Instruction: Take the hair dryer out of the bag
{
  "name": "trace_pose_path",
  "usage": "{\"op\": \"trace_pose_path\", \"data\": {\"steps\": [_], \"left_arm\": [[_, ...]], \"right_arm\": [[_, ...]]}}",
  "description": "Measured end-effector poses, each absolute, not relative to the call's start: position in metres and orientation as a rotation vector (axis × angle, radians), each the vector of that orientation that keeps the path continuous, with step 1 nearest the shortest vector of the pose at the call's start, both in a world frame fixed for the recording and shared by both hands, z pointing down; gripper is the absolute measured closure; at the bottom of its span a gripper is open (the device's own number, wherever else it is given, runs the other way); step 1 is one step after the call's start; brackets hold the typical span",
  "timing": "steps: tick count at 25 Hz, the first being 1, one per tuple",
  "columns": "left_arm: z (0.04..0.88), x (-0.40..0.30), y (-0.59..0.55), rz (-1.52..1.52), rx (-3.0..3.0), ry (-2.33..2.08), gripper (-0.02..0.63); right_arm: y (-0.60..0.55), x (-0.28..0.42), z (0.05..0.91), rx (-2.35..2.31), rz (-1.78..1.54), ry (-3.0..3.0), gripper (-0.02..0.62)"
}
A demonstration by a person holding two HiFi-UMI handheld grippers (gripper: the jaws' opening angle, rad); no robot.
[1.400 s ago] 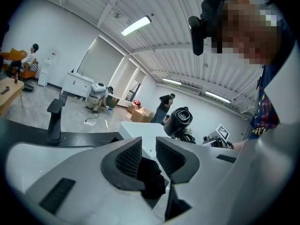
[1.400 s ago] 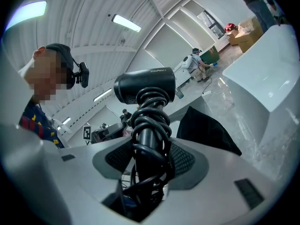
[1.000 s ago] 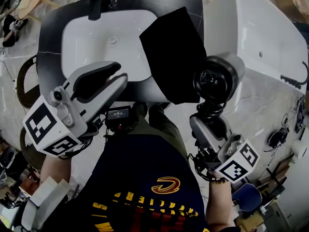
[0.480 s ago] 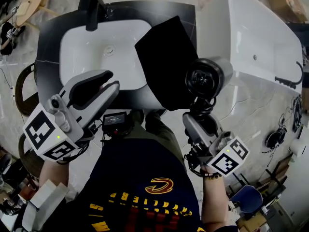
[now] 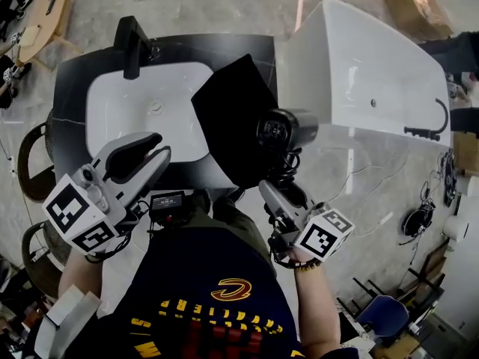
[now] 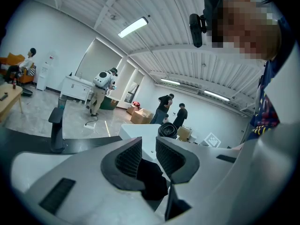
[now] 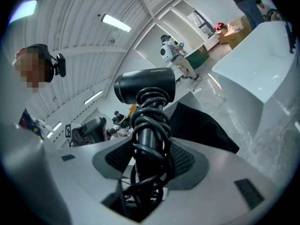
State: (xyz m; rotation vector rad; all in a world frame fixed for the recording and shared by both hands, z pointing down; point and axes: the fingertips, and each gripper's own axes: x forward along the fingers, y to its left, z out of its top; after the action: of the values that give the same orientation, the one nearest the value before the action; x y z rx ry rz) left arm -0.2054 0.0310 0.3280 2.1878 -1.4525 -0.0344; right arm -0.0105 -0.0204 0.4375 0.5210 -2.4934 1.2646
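Right gripper [image 5: 281, 193] clenched on hair dryer [image 5: 283, 129] handle, black bag [image 5: 232, 118] at dryer's 9 o'clock; left gripper [image 5: 153, 152] jaws parted, empty.

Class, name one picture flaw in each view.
Head view: the black bag shows as a flat dark patch, no folds. Left gripper view: fisheye curves the ceiling, corners go dark. Right gripper view: same curving; the hair dryer is sharp.
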Motion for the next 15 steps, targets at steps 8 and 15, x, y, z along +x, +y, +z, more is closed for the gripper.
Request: {"op": "trace_pose_path", "data": {"steps": [8, 15], "left_arm": [[0.344, -0.205, 0.036, -0.012, 2.144, -1.439, 0.515], [0.348, -0.201, 0.039, -0.001, 2.125, -1.462, 0.515]], "right_arm": [[-0.035, -0.018, 0.481, 0.581, 1.194, -2.358, 0.365], [-0.051, -0.036, 0.526, 0.549, 0.986, -2.127, 0.365]]}}
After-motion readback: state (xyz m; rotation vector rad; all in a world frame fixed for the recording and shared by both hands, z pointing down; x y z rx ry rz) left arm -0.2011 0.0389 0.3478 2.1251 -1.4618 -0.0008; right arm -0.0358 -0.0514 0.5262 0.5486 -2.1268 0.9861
